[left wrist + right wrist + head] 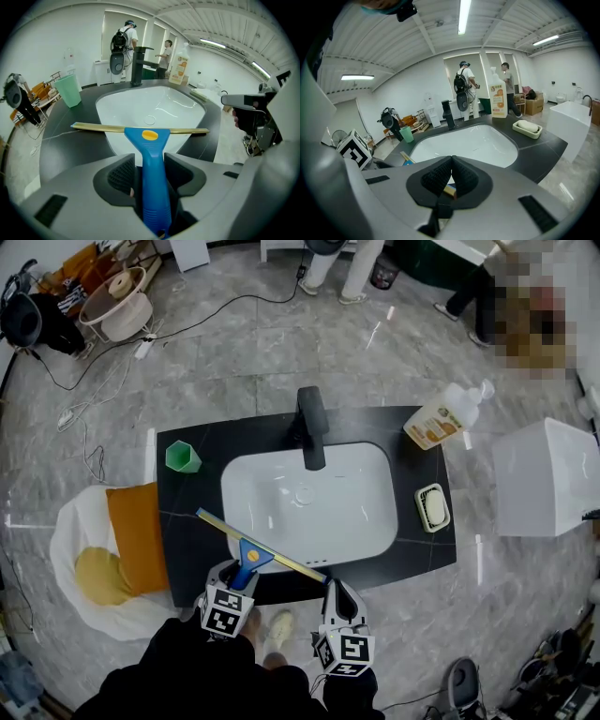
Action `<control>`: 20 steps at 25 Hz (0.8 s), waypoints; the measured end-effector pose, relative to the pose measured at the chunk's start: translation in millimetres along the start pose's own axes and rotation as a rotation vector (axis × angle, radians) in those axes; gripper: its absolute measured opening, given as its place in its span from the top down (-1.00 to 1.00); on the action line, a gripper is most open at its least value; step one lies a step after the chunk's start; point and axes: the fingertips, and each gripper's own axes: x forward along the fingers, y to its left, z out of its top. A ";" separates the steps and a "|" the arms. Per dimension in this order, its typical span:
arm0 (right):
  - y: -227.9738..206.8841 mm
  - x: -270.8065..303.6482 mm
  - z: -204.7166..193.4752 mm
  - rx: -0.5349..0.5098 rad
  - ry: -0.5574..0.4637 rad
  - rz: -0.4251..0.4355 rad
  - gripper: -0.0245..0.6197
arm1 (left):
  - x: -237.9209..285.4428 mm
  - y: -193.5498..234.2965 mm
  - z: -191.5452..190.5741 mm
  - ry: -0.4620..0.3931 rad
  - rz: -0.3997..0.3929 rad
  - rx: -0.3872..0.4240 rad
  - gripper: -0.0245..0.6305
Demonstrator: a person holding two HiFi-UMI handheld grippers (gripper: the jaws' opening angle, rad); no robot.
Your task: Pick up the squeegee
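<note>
Jaws spread, the left tool (149, 165) straddles the squeegee (255, 550) by its blue handle at the counter's (186, 514) near edge, ready to clamp, while the right tool (450, 171) hangs pressed together.

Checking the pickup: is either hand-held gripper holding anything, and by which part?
Nothing gripped. The squeegee has its blue handle between the left hand-held gripper's open jaws; the right hand-held gripper is shut, empty.

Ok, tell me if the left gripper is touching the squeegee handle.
Cannot tell. Left gripper view: the squeegee handle sits inside the open left gripper; contact unclear.
</note>
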 end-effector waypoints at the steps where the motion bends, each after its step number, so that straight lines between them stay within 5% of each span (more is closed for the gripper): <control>1: -0.2 0.7 0.3 0.002 0.000 0.000 0.88 | 1.0 0.1 0.2 0.004 0.000 -0.001 0.29; 20: -0.7 6.2 0.0 0.011 0.010 -0.008 0.88 | 11.8 -0.1 3.6 -0.004 -0.005 0.002 0.41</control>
